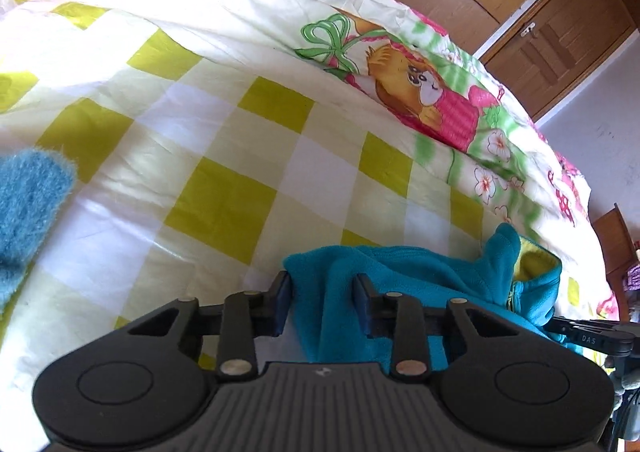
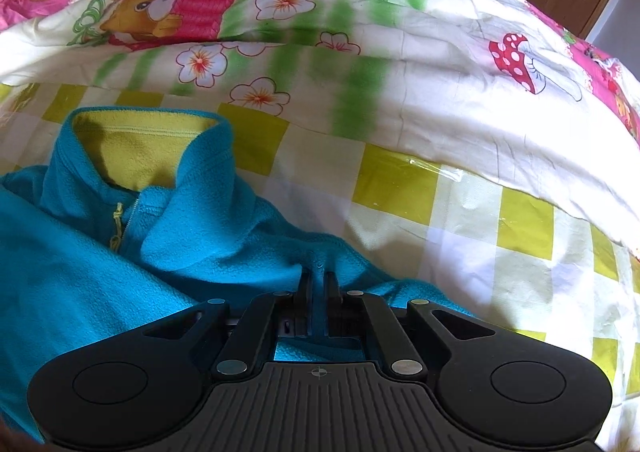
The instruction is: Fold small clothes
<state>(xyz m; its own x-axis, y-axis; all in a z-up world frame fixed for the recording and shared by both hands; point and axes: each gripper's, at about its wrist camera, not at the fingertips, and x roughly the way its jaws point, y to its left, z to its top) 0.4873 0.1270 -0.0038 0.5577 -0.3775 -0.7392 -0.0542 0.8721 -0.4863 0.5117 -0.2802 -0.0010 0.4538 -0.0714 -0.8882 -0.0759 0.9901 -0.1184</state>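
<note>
Sunlit bedding fills both views: a yellow-and-white checked sheet [image 1: 224, 180] spreads across the bed, and a cartoon-printed quilt [image 2: 360, 64] with a bear, flowers, strawberries and red mushrooms lies bunched along its far side. Brown wooden cupboard doors [image 1: 552, 40] stand behind the bed beside a pale wall.

On the checked sheet lies a small teal fleece jacket [image 2: 80, 284] with a yellow-lined collar [image 2: 140, 148] and a yellow zip pull at the neck. Its collar stands up and open, showing the lining, and the fabric around it is rumpled rather than flat.

At the jacket's edge the right gripper [image 2: 319, 280] has its fingers drawn close together with a ridge of the teal fleece pinched between them; more fleece shows under the gripper body.

In the left wrist view, the left gripper [image 1: 323, 292] has its fingers spread apart with a fold of the same jacket lying between them. The left finger sits at the fabric's edge and the right finger rests against the fleece, but the gap between them is wide and they are not squeezing the cloth. Part of the other gripper's black arm shows at the right edge, beyond the jacket.

Well apart from the jacket, at the left edge of the left wrist view, a fuzzy light-blue garment [image 1: 28, 204] lies on the sheet.
</note>
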